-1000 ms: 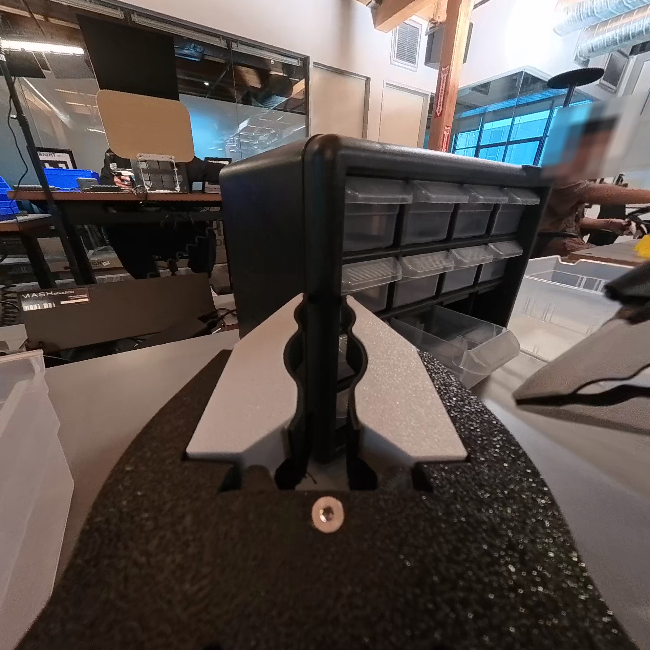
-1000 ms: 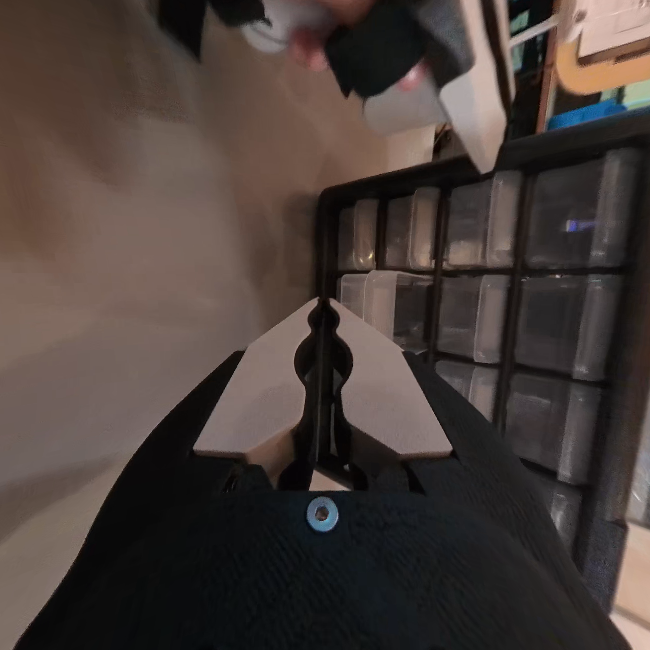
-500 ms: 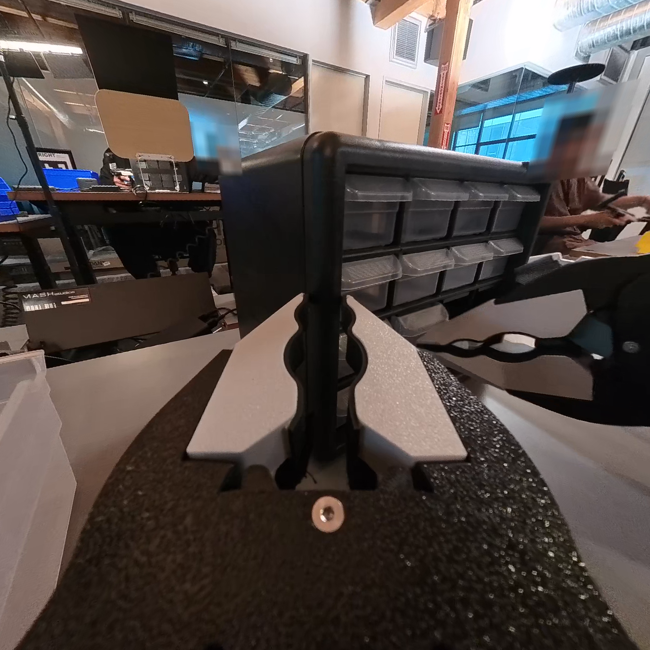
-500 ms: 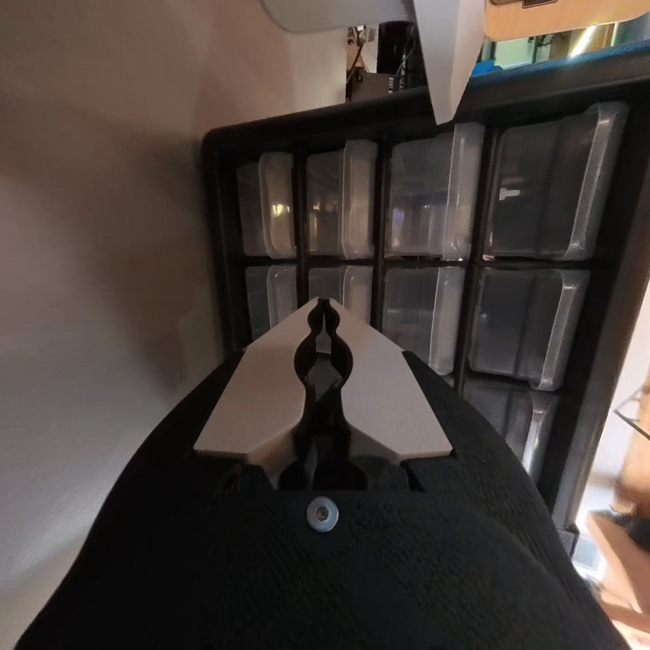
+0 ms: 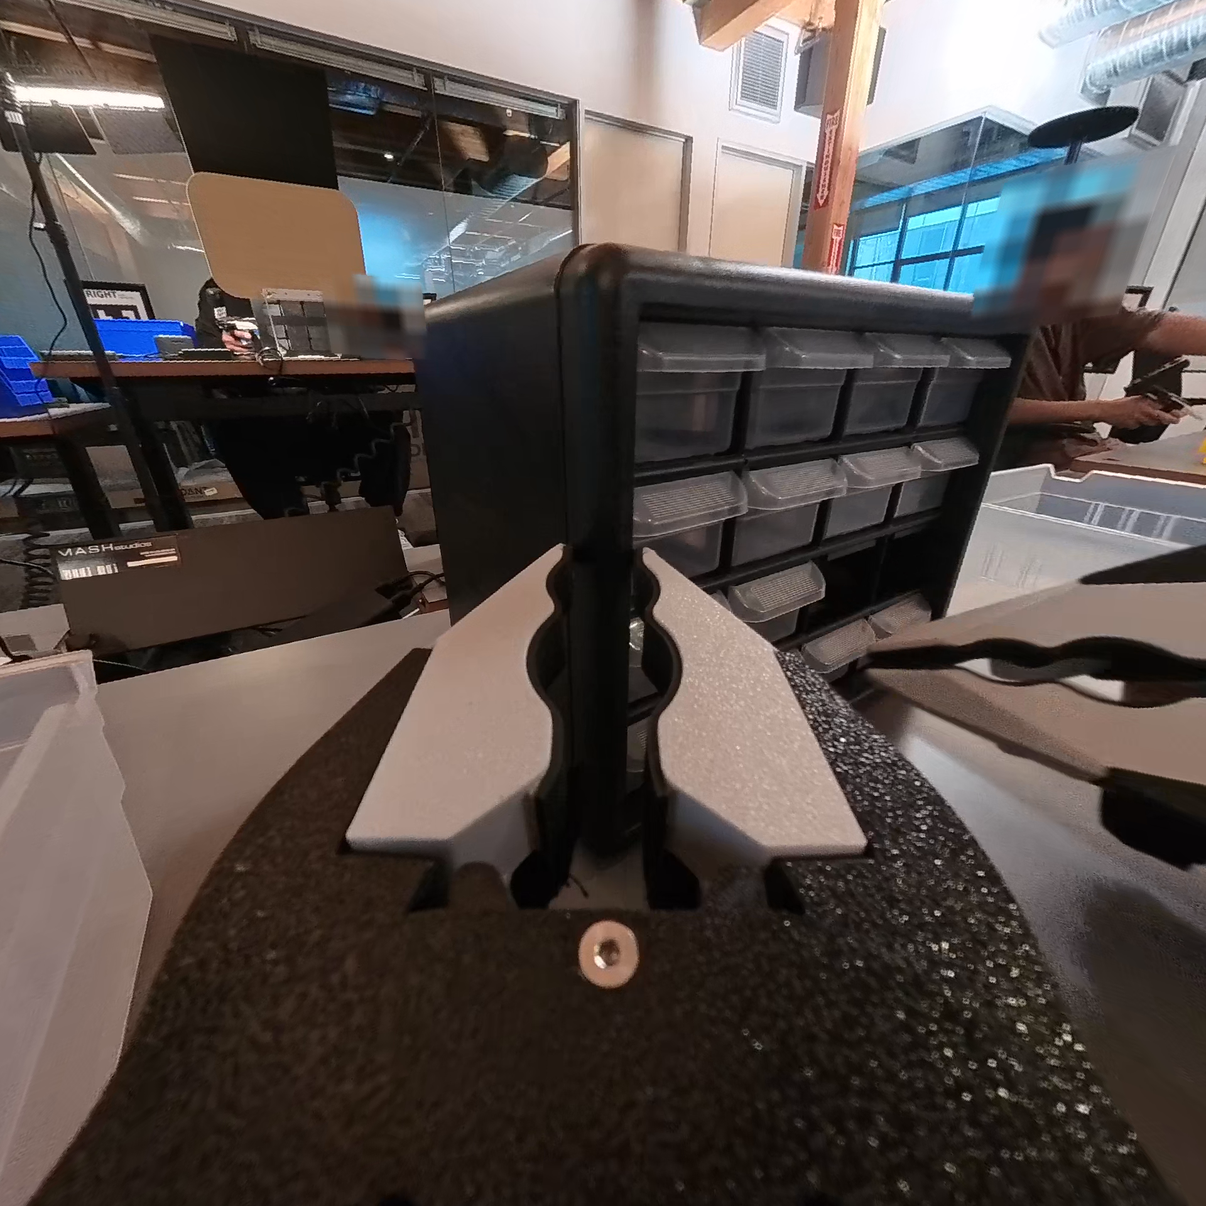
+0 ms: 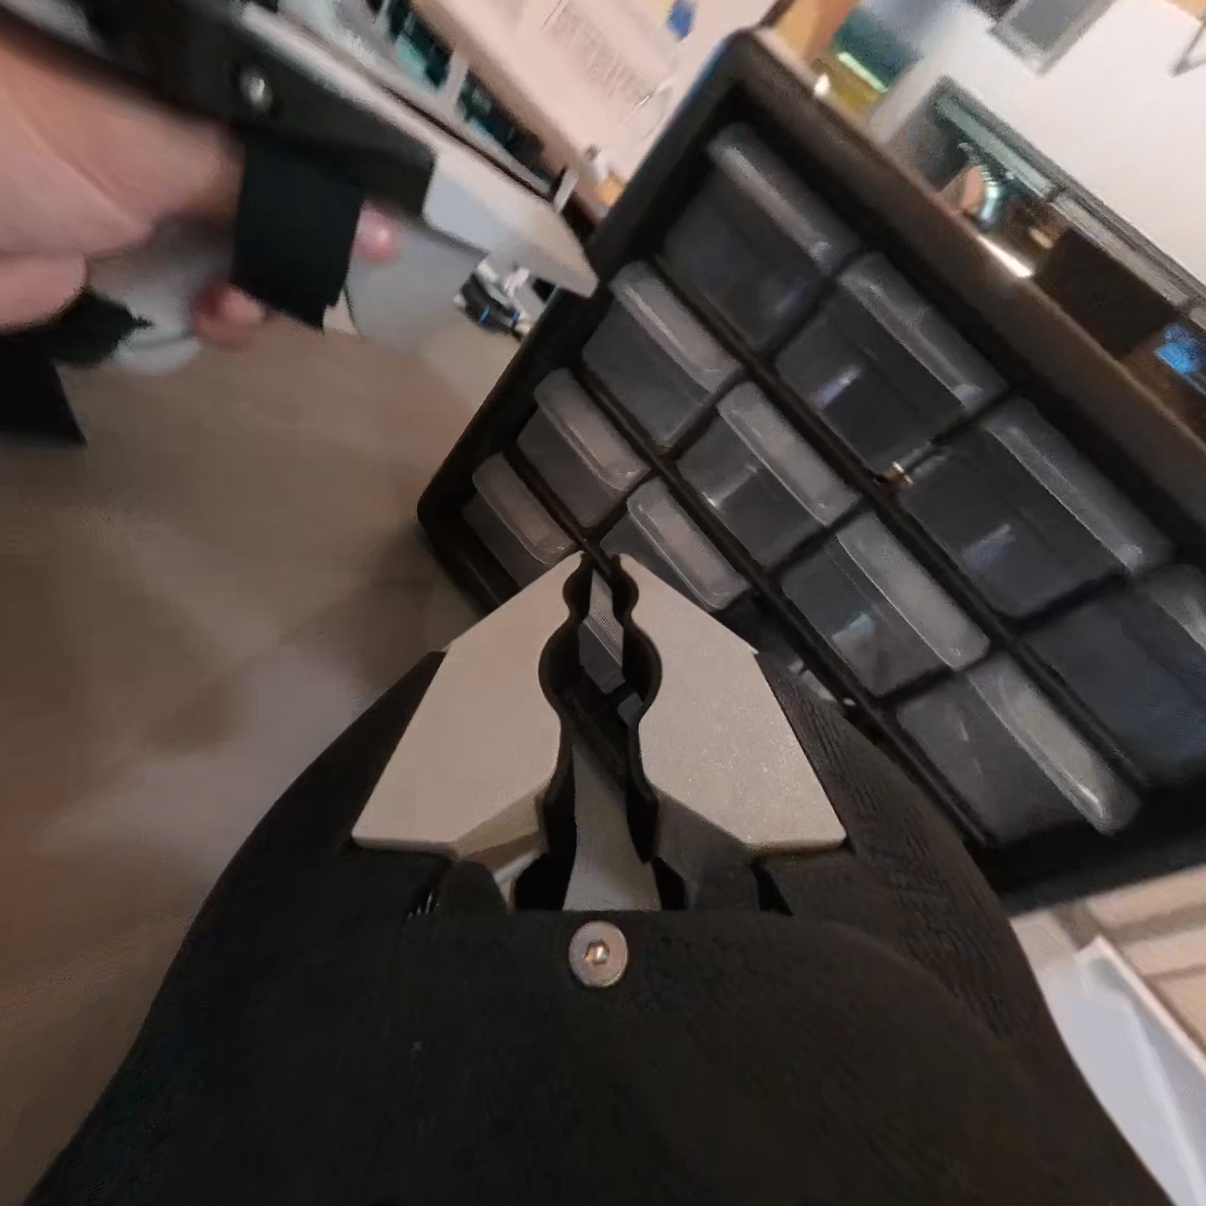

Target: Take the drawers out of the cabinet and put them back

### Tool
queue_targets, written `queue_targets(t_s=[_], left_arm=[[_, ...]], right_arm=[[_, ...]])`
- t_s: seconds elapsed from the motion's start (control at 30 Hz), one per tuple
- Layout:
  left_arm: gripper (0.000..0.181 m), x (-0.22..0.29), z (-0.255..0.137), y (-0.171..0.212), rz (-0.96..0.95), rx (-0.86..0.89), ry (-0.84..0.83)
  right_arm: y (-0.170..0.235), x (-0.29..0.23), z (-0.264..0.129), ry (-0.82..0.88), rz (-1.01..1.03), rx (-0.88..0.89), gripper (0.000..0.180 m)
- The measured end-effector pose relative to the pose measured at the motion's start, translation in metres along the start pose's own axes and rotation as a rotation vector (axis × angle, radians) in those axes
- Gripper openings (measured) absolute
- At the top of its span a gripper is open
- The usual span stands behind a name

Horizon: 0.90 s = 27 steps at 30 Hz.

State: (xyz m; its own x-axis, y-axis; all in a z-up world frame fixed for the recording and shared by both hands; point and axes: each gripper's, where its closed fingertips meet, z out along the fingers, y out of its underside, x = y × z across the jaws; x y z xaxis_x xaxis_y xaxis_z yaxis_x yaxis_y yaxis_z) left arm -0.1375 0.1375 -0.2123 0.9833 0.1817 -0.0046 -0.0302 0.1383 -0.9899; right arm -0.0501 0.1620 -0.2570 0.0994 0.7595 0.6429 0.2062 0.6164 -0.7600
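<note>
The black cabinet [image 5: 509, 424] stands on the table and holds rows of clear plastic drawers [image 5: 692, 404]. My left gripper [image 5: 603, 555] is shut on the cabinet's front left edge, low down. My right gripper [image 6: 600, 561] is shut and empty, with its tips just in front of the lower drawers [image 6: 770, 470] near the cabinet's corner [image 6: 444, 515]. It also shows at the right of the left wrist view [image 5: 871, 652], lying on its side by the bottom row. Two slots at the right of the third row look dark. All visible drawers sit pushed in.
A clear plastic bin [image 5: 52, 848] stands at my left, and a pale bin [image 5: 1077, 522] lies behind the cabinet on the right. A person [image 5: 1077, 404] works at a table at the back right. A hand [image 6: 98, 196] holds the left gripper.
A bottom drawer stood pulled out one second ago and now sits in the cabinet. My right gripper swung in to the cabinet front and rolled. My left gripper kept its hold.
</note>
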Motion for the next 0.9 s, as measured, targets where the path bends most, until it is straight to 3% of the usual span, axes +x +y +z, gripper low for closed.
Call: queue_targets(t_s=[0.17,0.4,0.53,0.67,0.73,0.8,0.9], left_arm=[[0.018,0.002,-0.001,0.001,0.053,0.005,-0.013],[0.014,0.014,-0.031,-0.018,0.114,0.014,-0.028],[0.013,0.029,-0.067,-0.043,0.086,-0.17,0.068],[0.012,-0.043,-0.109,-0.063,0.237,-0.39,-0.13],[0.012,-0.088,-0.132,-0.043,0.182,-0.608,-0.223],[0.008,-0.108,-0.15,-0.009,0.072,-0.839,-0.191],[0.011,-0.132,-0.145,0.01,0.254,-0.922,-0.104]], right_arm=[[-0.007,0.009,-0.021,0.066,0.197,0.13,0.011],[0.001,0.017,-0.026,0.092,0.232,0.116,0.017],[-0.001,0.014,-0.025,0.081,0.216,0.122,0.017],[0.001,0.016,-0.025,0.079,0.253,0.125,0.017],[0.001,0.017,-0.025,0.076,0.268,0.129,0.018],[0.0,0.017,-0.026,0.075,0.271,0.136,0.018],[0.0,0.014,-0.025,0.049,0.285,0.139,0.019]])
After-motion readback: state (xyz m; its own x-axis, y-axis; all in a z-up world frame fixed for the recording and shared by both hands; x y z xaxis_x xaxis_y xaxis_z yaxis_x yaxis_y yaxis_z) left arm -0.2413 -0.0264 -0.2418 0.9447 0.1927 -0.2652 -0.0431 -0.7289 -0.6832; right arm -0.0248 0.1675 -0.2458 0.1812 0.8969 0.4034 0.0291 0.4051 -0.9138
